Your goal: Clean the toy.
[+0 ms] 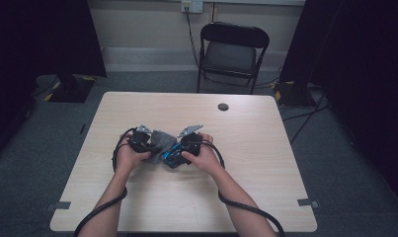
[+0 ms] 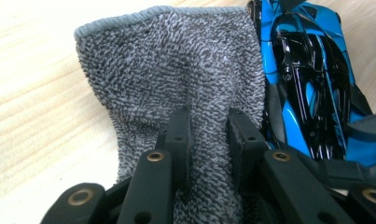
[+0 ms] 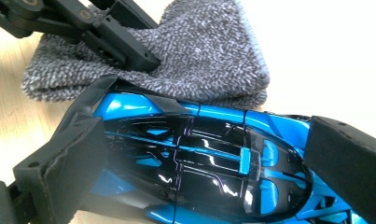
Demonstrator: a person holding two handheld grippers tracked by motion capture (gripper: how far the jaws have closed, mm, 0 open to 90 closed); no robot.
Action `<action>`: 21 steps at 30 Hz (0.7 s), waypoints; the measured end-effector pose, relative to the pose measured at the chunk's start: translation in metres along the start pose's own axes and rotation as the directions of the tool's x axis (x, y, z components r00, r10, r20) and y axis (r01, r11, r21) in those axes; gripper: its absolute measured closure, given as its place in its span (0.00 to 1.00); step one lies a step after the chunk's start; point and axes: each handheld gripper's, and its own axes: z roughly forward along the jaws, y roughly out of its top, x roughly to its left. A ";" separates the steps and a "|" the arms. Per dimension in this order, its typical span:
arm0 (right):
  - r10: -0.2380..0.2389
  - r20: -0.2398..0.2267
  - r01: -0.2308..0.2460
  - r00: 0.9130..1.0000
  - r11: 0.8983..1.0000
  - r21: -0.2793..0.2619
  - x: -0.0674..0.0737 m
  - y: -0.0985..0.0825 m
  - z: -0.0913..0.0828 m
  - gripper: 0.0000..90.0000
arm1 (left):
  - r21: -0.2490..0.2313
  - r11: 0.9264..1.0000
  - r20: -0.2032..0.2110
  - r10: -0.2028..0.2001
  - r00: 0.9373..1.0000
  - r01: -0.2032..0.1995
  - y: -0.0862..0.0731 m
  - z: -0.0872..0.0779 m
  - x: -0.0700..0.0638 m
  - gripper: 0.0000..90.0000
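Left hand-held gripper (image 2: 208, 140) is pinched shut on a grey cloth (image 2: 176, 79), a fold of the terry bunched between its jaws. Right hand-held gripper (image 3: 199, 168) clamps a blue-and-black toy car (image 3: 199, 163) across its body, one pad on each side. Both things sit low over the middle of the counter (image 1: 152, 207), the cloth lying against the car's side and partly draped along it; in the high view the cloth (image 1: 161, 139) is between the two hands and the car (image 1: 173, 157) just below it.

Judging by this, the step in hand is wiping the car: the car is held steady while the cloth is drawn along its flank. The next move calls for keeping the right grip firm and unmoving, since the glossy shell could slip, and for sweeping the cloth over the roof and the far side with light pressure, without letting the left jaws themselves scrape the paint. Turning the car may be needed to reach surfaces now facing the counter.

Count: two hand-held grippers, one cloth, one car, one counter. Beyond it stands one folding chair (image 1: 232, 52), and a single dark round spot (image 1: 223, 106) marks the counter's far edge.
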 end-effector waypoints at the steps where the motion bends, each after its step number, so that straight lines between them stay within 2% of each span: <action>1: 0.002 0.001 -0.002 1.000 1.000 0.002 0.000 0.000 0.000 0.00 | -0.003 1.000 -0.003 -0.003 1.000 0.003 -0.001 -0.001 0.000 0.81; 9: 0.002 0.002 -0.002 1.000 1.000 0.000 0.000 0.000 0.000 0.00 | 0.004 1.000 0.001 -0.017 1.000 0.017 -0.008 -0.010 -0.003 0.81; 16: 0.000 0.001 0.000 1.000 1.000 -0.002 0.000 0.000 0.000 0.00 | -0.017 1.000 0.001 -0.026 1.000 0.026 -0.019 -0.017 -0.005 0.81; 21: 0.000 0.001 0.000 1.000 1.000 -0.004 0.000 -0.001 0.000 0.00 | -0.006 0.999 0.004 -0.039 0.999 0.039 -0.023 -0.023 -0.005 0.81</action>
